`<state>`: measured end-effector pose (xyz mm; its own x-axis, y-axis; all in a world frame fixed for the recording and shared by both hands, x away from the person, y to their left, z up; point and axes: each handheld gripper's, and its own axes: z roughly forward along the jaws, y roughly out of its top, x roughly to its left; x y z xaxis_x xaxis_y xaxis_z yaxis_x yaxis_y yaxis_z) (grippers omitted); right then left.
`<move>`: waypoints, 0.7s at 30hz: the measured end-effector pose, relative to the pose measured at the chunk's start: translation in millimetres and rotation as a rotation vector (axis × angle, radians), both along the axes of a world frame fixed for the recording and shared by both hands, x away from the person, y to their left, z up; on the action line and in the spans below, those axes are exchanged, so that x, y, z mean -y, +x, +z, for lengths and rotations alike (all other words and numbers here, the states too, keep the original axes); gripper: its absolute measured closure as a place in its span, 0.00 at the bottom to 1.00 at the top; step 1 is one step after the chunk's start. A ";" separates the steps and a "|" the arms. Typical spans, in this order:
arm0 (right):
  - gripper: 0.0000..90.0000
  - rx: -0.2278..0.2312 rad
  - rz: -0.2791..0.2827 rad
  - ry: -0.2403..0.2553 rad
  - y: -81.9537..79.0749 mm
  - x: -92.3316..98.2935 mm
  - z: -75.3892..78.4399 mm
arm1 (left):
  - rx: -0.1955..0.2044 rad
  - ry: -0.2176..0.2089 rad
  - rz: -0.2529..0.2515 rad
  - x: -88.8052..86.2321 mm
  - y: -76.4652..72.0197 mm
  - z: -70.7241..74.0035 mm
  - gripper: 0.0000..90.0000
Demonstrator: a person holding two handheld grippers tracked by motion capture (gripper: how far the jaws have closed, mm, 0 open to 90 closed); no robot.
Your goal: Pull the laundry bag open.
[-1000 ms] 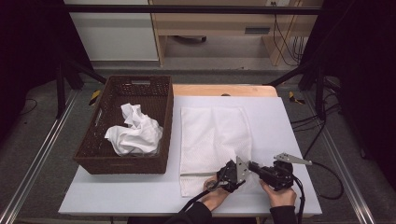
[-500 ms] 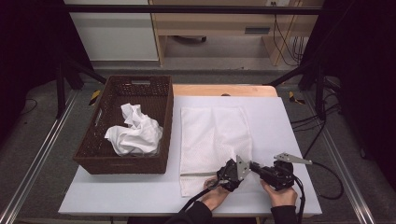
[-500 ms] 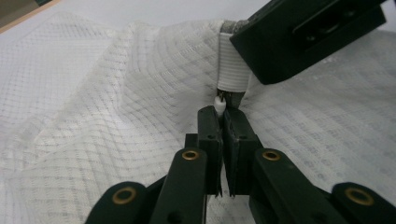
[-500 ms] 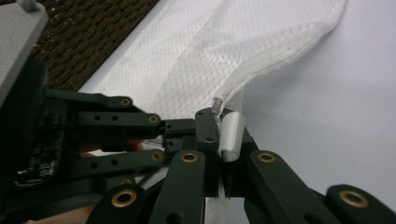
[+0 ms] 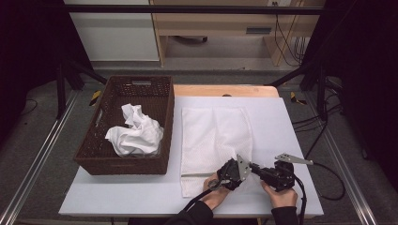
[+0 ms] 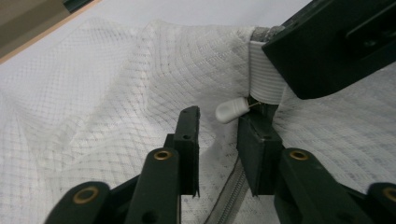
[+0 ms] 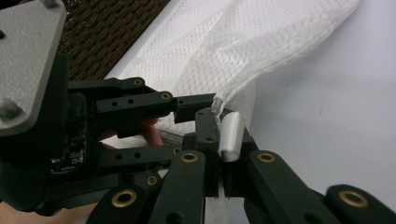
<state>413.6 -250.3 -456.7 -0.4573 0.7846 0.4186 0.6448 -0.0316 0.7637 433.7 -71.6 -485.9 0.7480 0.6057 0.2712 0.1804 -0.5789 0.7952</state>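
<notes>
A white mesh laundry bag (image 5: 213, 136) lies flat in the middle of the table. At its near right corner my two grippers meet tip to tip. My right gripper (image 7: 220, 140) is shut on the bag's edge beside the white zipper pull (image 7: 231, 135). My left gripper (image 6: 219, 121) faces it with its jaws apart; they have just been opening. The zipper pull (image 6: 230, 110) sits just past the left fingertips, untouched, and the zipper (image 6: 231, 196) runs between the jaws. In the high view the left gripper (image 5: 245, 172) and right gripper (image 5: 253, 168) are close to the table's front edge.
A dark wicker basket (image 5: 94, 150) stands at the left of the table with a crumpled white cloth (image 5: 133, 133) in it. Both hands rest on the table near the front edge. Cables trail off to the right.
</notes>
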 end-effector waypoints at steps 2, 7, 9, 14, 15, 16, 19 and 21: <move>0.97 0.000 -0.001 0.017 0.2 1.3 -0.1 | 0.013 -0.010 -0.003 1.0 -0.7 -0.2 0.73; 0.97 0.001 -0.001 0.034 -0.2 2.6 0.8 | 0.043 -0.015 0.011 2.1 -2.0 -0.1 0.67; 0.97 0.003 -0.003 0.035 -0.2 2.5 0.8 | 0.046 -0.022 0.015 1.9 -2.4 -0.1 0.68; 0.97 0.005 -0.013 0.021 -0.3 3.1 0.4 | 0.075 -0.033 0.004 0.9 -6.7 0.0 0.75; 0.97 0.003 -0.011 0.022 -0.1 3.1 0.4 | 0.081 -0.026 -0.001 1.4 -7.5 -0.3 0.78; 0.97 0.002 -0.012 0.021 -0.2 2.9 0.5 | 0.093 -0.015 -0.002 2.4 -8.4 -0.7 0.79; 0.97 0.000 -0.011 0.019 0.0 3.2 0.2 | 0.101 0.000 -0.010 3.2 -9.3 -1.1 0.78; 0.97 0.002 -0.012 0.020 0.1 3.3 0.2 | 0.104 0.009 -0.014 3.2 -9.2 -1.4 0.78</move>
<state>413.6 -253.7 -456.5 -0.4487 0.7817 0.4332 0.6428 -0.0545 0.7641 424.5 -74.8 -487.3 0.7240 0.5925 0.3533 0.0888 -0.5880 0.8040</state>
